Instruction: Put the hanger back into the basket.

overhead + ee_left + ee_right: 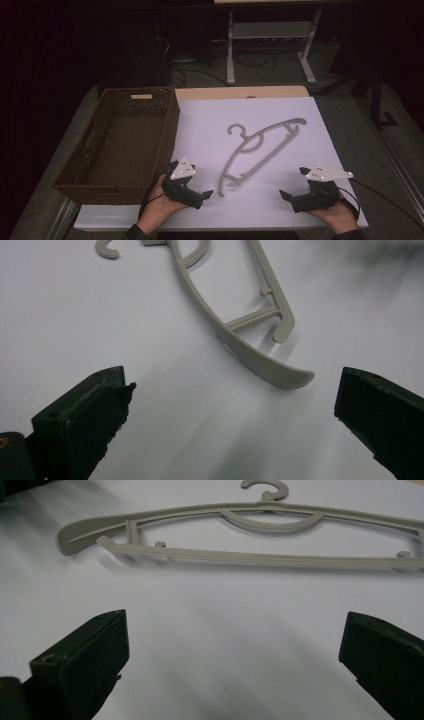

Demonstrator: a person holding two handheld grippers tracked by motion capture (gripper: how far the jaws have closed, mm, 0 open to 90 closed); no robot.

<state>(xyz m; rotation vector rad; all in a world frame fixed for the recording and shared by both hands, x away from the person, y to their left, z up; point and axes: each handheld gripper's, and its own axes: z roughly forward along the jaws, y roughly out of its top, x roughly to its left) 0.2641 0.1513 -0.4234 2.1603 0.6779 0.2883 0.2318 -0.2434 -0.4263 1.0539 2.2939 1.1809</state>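
Grey plastic hanger [260, 148]: one item, lying flat near the middle of the white desk [300, 115], hook toward the far edge; no brand or lettering legible on it. Brown woven basket [120, 142]: at the desk's left side, a pale tag on its far rim, writing too small to read. Left gripper [200, 192]: jaws spread wide, holding nothing, the hanger's near tip just ahead of them. Right gripper [292, 192]: jaws spread wide, holding nothing, apart from the hanger.
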